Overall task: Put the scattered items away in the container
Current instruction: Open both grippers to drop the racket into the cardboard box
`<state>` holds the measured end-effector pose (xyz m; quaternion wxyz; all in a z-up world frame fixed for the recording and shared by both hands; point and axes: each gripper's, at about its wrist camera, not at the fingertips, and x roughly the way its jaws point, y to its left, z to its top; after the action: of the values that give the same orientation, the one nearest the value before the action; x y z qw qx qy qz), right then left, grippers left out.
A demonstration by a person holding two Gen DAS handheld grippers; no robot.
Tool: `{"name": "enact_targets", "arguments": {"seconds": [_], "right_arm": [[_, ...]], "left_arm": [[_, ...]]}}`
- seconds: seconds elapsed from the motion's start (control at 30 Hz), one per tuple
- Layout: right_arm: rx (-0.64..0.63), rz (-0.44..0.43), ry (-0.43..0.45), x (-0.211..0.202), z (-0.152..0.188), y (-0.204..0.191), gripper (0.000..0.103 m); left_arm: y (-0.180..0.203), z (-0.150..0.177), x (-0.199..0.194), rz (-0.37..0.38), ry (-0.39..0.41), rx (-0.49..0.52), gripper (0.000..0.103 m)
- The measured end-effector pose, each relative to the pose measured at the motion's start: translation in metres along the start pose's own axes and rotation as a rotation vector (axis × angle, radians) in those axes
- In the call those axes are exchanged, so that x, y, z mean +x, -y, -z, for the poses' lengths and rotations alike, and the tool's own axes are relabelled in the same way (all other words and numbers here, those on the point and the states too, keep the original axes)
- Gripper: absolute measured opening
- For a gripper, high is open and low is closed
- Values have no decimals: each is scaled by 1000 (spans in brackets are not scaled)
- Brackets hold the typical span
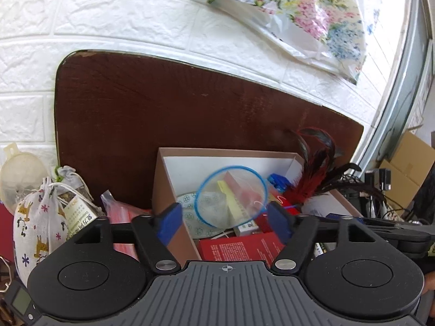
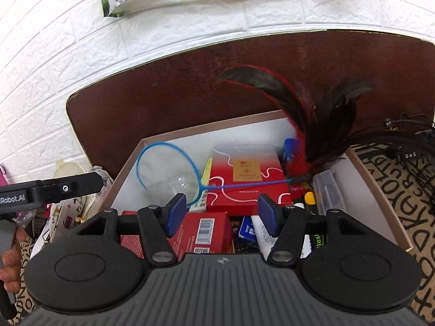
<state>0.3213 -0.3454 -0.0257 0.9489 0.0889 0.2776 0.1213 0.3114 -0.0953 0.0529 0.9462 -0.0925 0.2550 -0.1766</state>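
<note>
A brown cardboard box [image 1: 165, 190] [image 2: 244, 130] with a white inside holds red packets [image 2: 247, 174], a patterned plate [image 1: 190, 203] and red-black feathers [image 1: 315, 168] [image 2: 320, 119]. A blue-rimmed hand net [image 1: 231, 198] [image 2: 168, 171] lies blurred on top of these, its thin handle running right towards the feathers. My left gripper [image 1: 225, 217] stands open over the box's left wall with nothing between its pads. My right gripper [image 2: 222, 212] stands open over the box's near side, also empty. One of the left gripper's fingers [image 2: 68, 187] shows at the left of the right wrist view.
Left of the box lie a printed fabric pouch [image 1: 38, 225], a small grey pouch [image 1: 73, 182], a cream strainer [image 1: 19, 174] and a red plastic bag [image 1: 122, 212]. A brown board [image 1: 190, 108] leans on the white brick wall. Cables [image 2: 402, 141] cross the lettered mat [image 2: 407, 190] on the right.
</note>
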Motion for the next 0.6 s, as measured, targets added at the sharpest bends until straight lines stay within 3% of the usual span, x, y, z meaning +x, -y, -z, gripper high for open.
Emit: {"name": "enact_targets", "arguments": {"seconds": [0.23,0.4,0.6], "right_arm": [[-10,-4,-4,-5,2,-5,71],[-5,-10,14,-14,3,-8,86],[-4,-52,18,-31,12,-22,100]], "left_arm": [[12,3,-6,-18,20,52,93],[15,10,-17,-21,25,47,100],[13,35,-47,-17,-25,-4,101]]}}
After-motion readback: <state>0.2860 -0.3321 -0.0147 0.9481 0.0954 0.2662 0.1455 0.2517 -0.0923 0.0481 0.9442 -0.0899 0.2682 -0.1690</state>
